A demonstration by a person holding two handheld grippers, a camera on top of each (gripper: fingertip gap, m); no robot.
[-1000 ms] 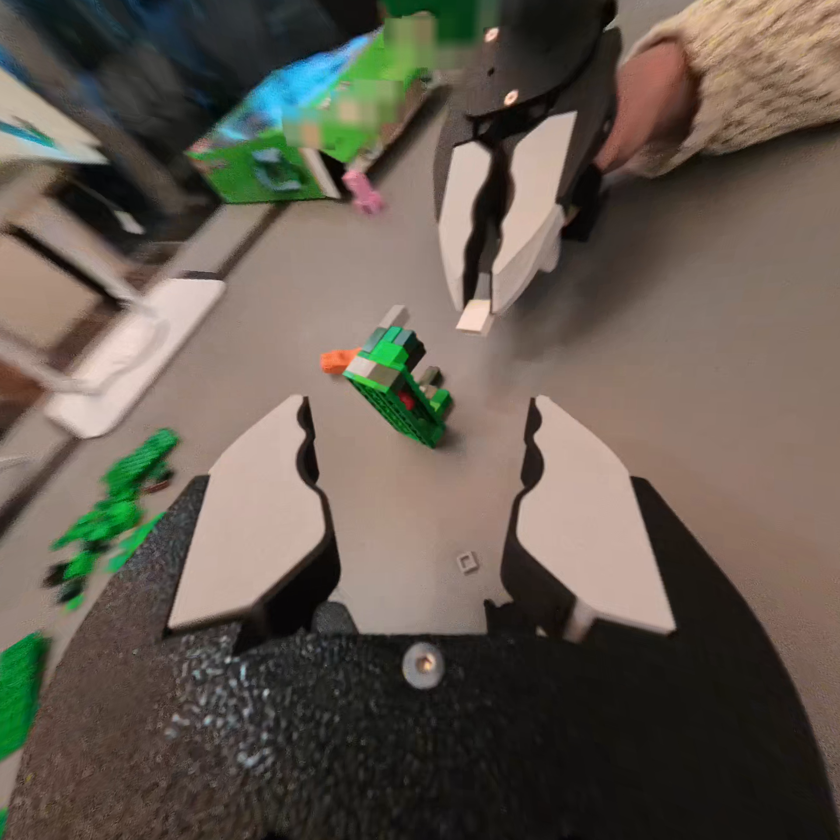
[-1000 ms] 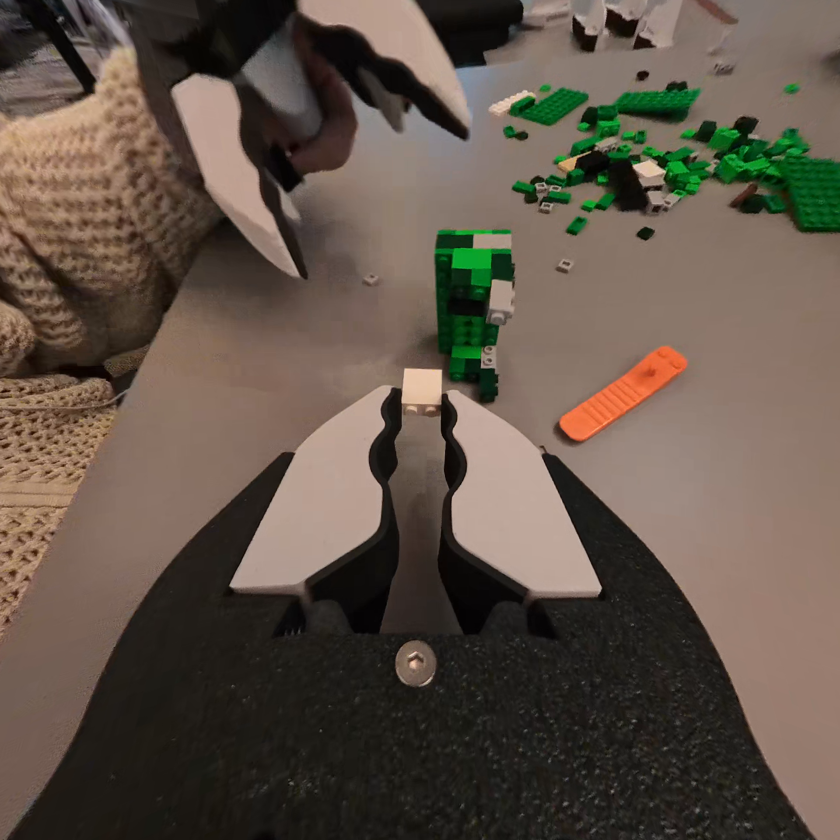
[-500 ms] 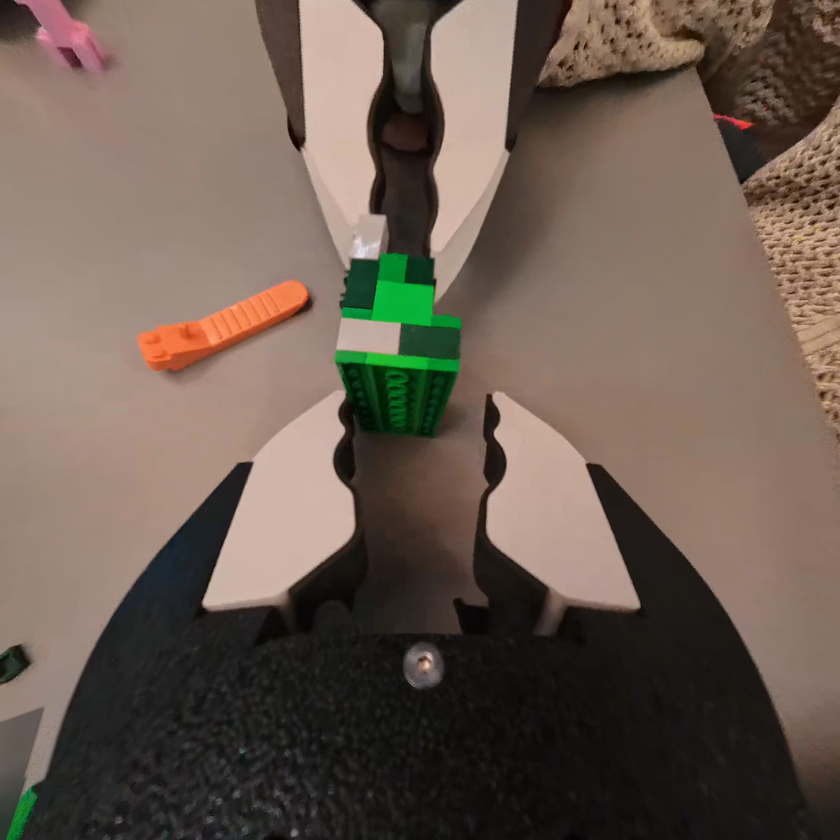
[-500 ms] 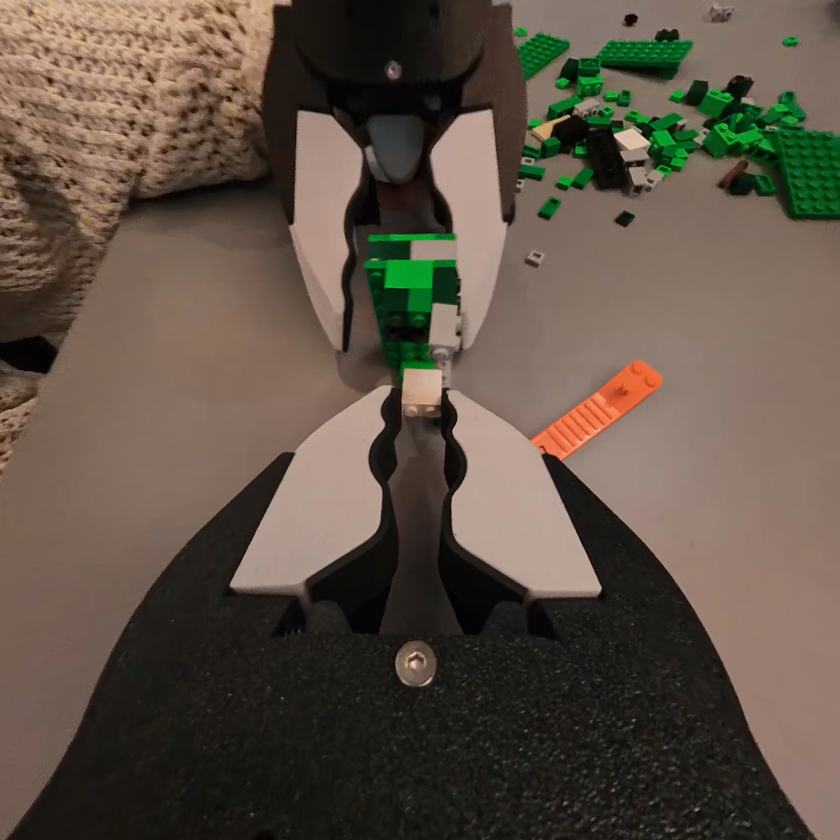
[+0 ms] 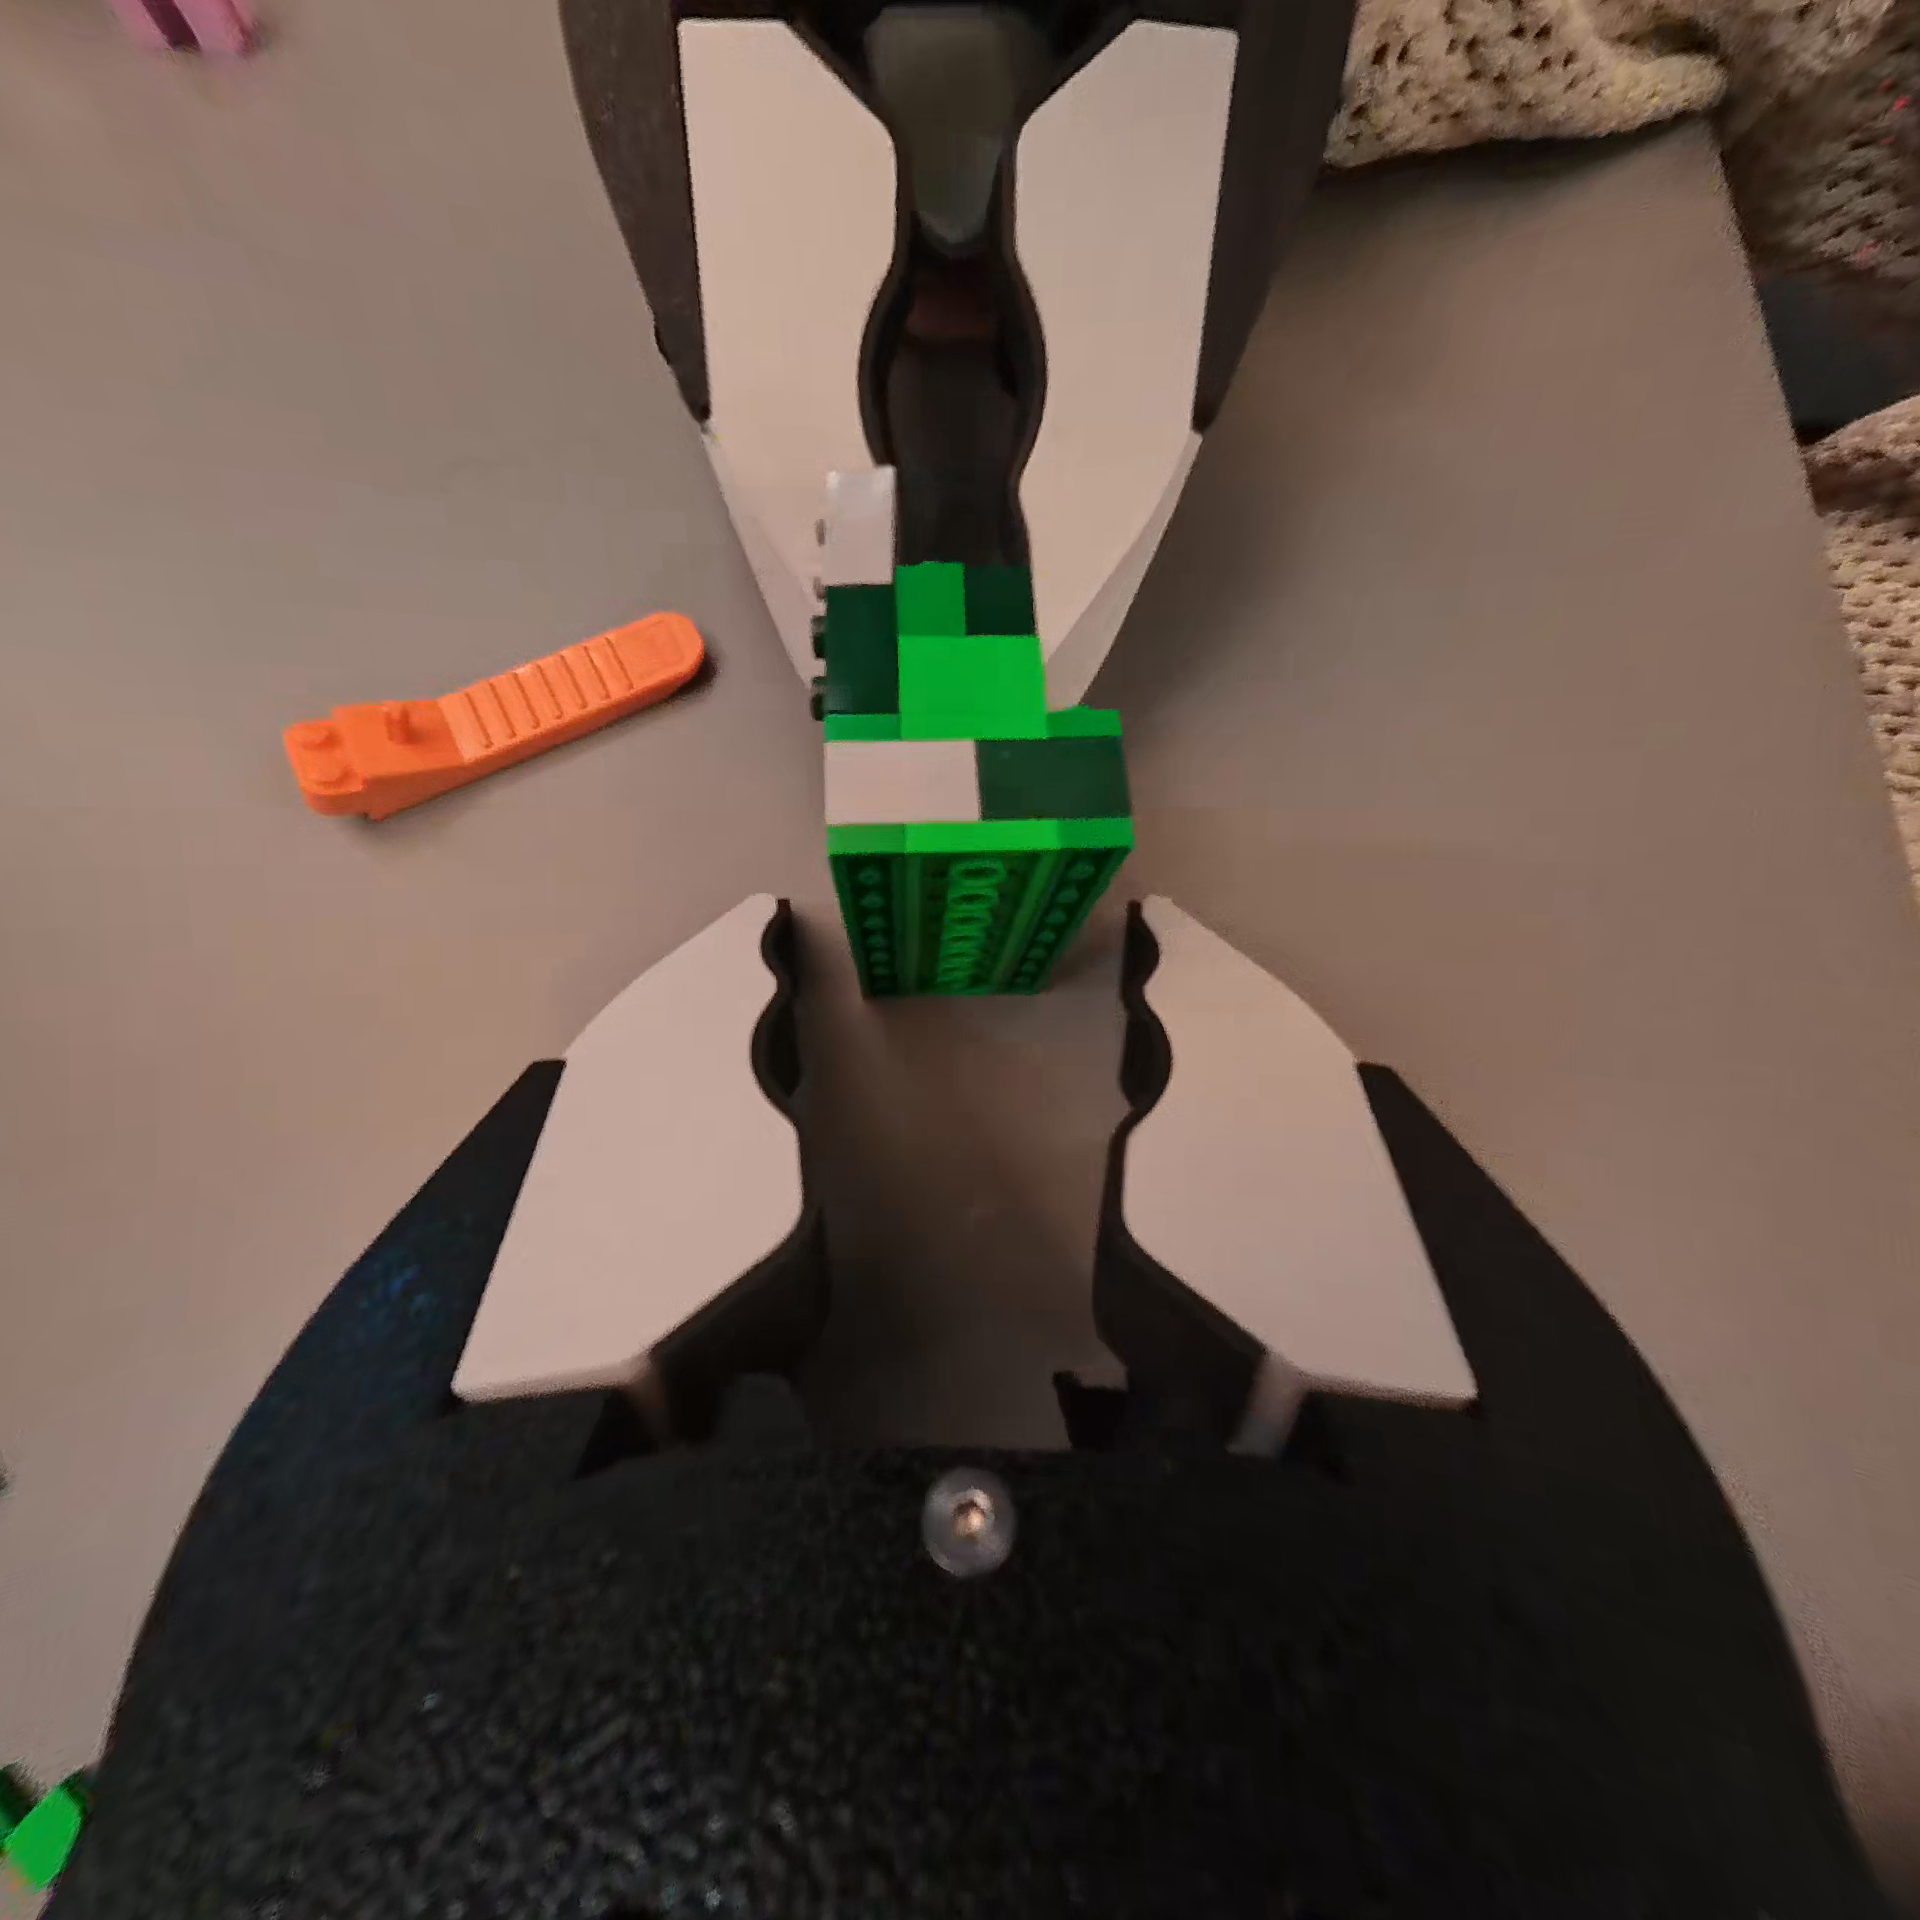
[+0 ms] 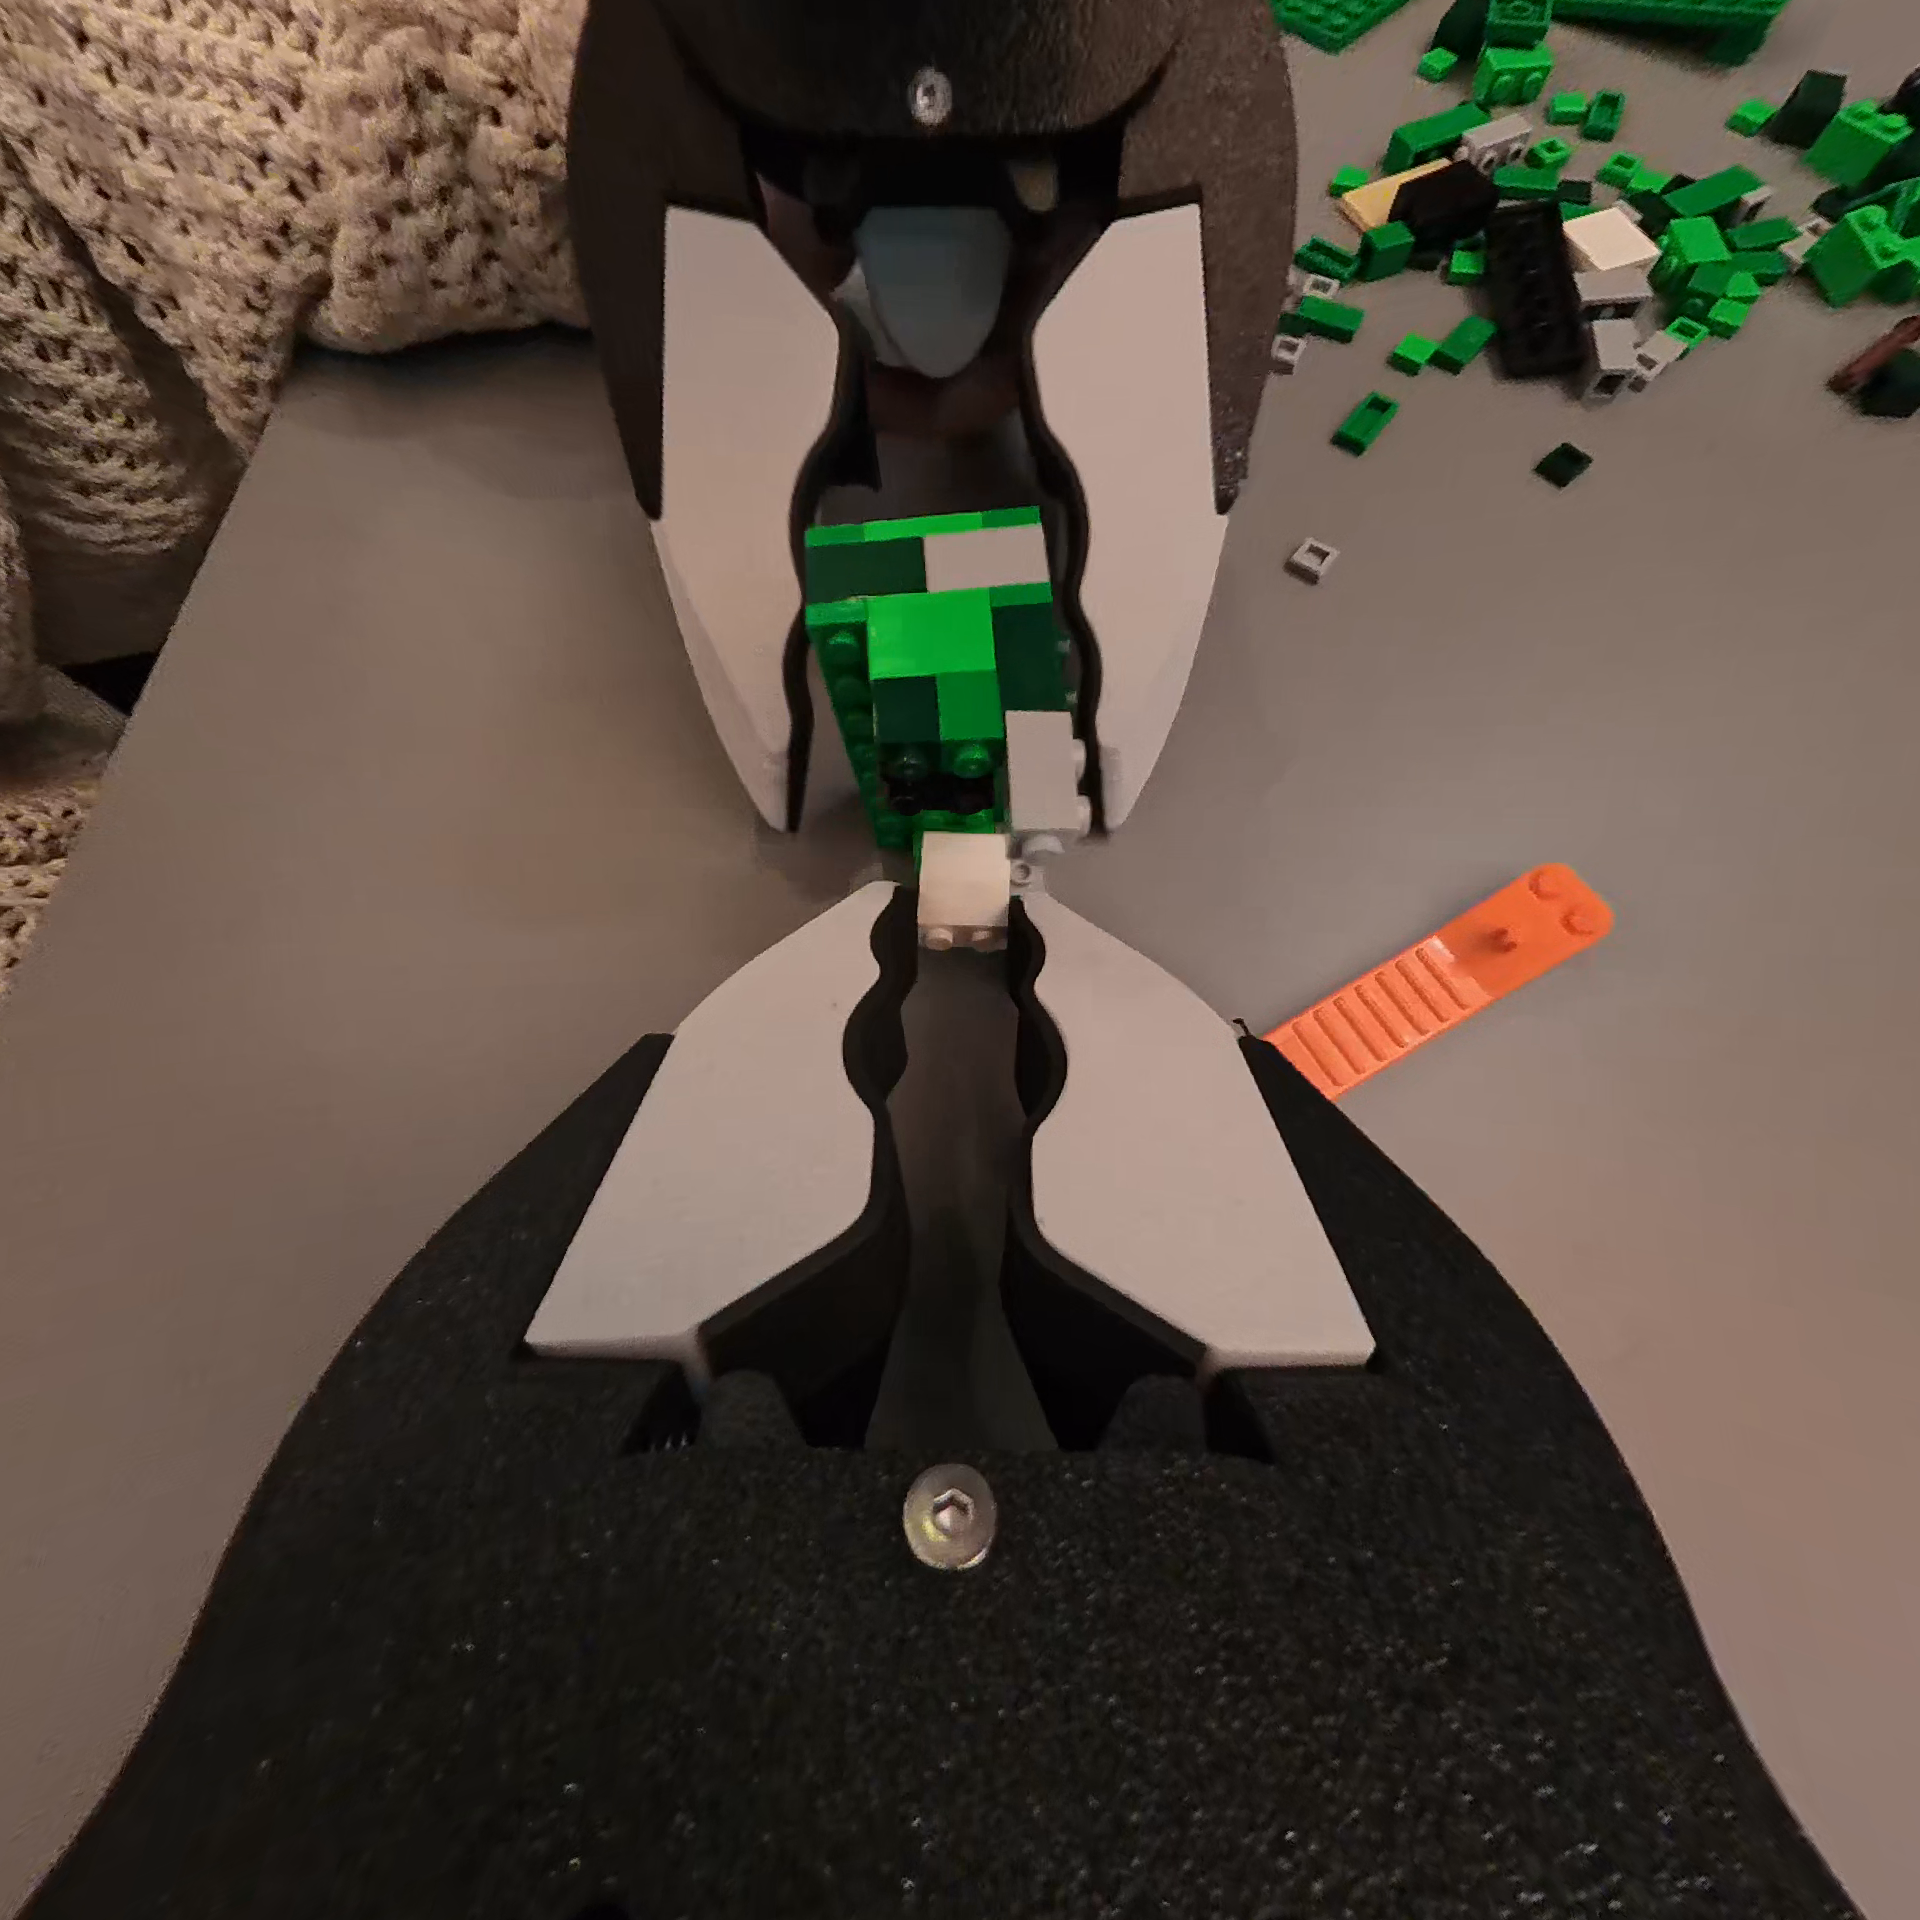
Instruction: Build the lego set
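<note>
**Closing on the model from both ends**

Bracketing the model (image 5: pixel 971 790) at frame centre, the left gripper (image 5: pixel 956 914) has come in since a second ago, jaws spread, fingers flanking it without visible contact. The right gripper (image 6: pixel 961 909) still pinches a white brick (image 6: pixel 964 891), now against the model's lower end. Seating looks imminent. Right view alone shows the loose bricks (image 6: pixel 1621 218) upper right; left view shows the model's underside. Separator (image 5: pixel 488 727) lies beside it.

Both wrist cameras are looking down along their fingers, close over the worktop (image 5: pixel 312 416), facing each other across the green lego model (image 5: pixel 971 790) (image 6: pixel 935 665); both are sharing it and the orange separator (image 5: pixel 488 717) (image 6: pixel 1444 977) beside it.
</note>
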